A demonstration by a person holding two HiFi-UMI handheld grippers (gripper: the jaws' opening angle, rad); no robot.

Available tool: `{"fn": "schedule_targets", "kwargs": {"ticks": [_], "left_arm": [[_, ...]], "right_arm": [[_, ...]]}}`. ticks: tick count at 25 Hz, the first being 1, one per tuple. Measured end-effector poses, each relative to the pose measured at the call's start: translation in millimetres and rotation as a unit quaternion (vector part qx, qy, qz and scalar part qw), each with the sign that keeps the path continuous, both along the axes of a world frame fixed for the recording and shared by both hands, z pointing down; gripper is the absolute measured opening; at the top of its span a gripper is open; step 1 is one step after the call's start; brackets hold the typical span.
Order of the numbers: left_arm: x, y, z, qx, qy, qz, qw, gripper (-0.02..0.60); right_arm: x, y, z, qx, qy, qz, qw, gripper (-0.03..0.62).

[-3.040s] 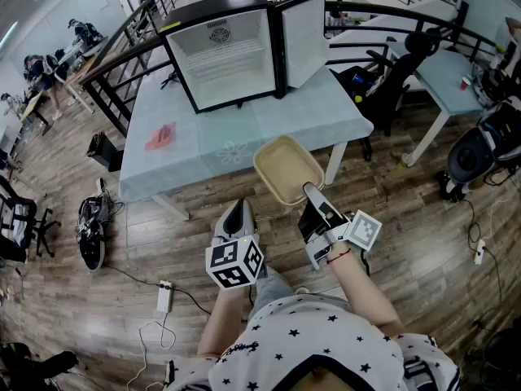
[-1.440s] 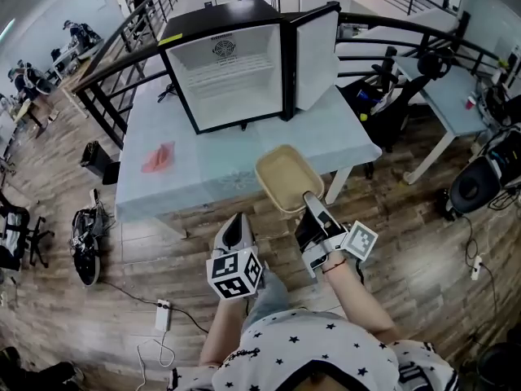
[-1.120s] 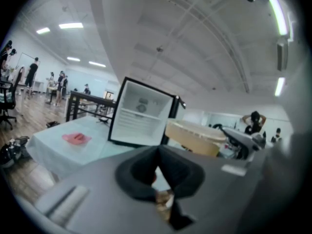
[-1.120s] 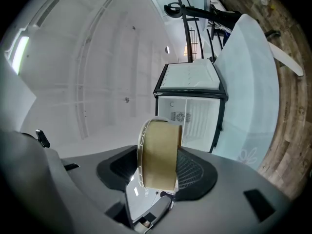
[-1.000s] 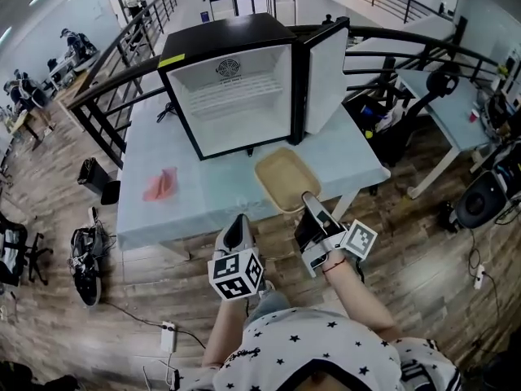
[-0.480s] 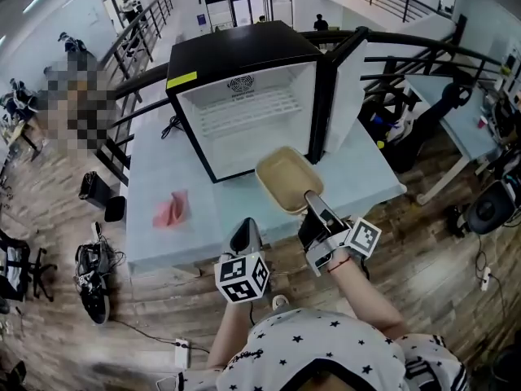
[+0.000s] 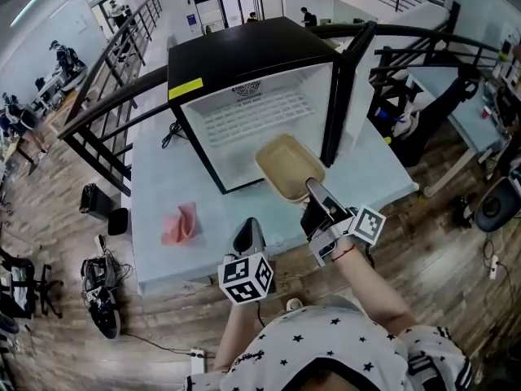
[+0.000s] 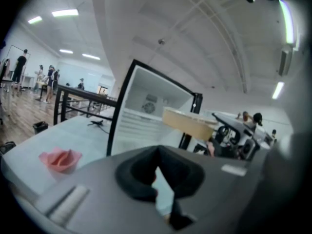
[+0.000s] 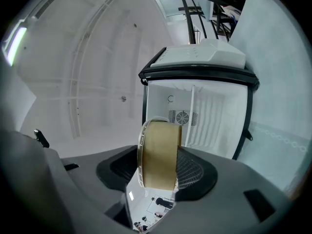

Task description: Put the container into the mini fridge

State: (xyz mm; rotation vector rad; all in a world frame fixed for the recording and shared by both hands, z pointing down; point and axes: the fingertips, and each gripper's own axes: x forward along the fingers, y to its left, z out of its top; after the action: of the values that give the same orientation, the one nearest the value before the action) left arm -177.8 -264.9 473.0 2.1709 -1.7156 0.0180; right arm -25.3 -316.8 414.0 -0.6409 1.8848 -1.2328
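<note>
The black mini fridge [image 7: 252, 112] stands on a pale blue table [image 7: 163, 177], its door [image 7: 346, 88] swung open to the right and its white inside bare. My right gripper [image 7: 313, 189] is shut on the near rim of a tan, empty container [image 7: 289, 165], which hangs above the table just in front of the fridge opening. In the right gripper view the container [image 9: 158, 155] shows edge on between the jaws, with the fridge [image 9: 204, 116] straight beyond. My left gripper [image 7: 248, 228] hovers lower left over the table's front edge, shut and holding nothing.
A crumpled pink cloth [image 7: 181, 223] lies on the table left of the grippers. A black cable [image 7: 171, 133] sits beside the fridge. A black railing [image 7: 106, 108] runs behind the table. Desks and office chairs [image 7: 407, 120] stand to the right, bags and shoes [image 7: 102, 287] on the floor to the left.
Both grippers and the view have moved forward to the table. The container, still gripped, went from the table's front edge to just before the fridge opening.
</note>
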Motion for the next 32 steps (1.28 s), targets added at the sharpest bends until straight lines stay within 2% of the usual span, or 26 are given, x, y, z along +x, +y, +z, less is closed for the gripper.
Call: {"fn": "schedule_targets", "kwargs": {"ticks": [8, 18, 32], "left_arm": [[-9, -12, 8, -0.006, 0.006, 0.004, 1.0000, 0.008], [-34, -46, 17, -0.013, 0.001, -0.042, 0.9990, 0.008], [-27, -87, 22, -0.024, -0.004, -0.046, 0.9987, 0.008]], "right_arm": [[-11, -29, -6, -0.002, 0.001, 0.003, 1.000, 0.222], [-23, -91, -6, 0.002, -0.005, -0.012, 1.000, 0.222], [-25, -153, 13, -0.034, -0.016, -0.004, 0.999, 0.222]]}}
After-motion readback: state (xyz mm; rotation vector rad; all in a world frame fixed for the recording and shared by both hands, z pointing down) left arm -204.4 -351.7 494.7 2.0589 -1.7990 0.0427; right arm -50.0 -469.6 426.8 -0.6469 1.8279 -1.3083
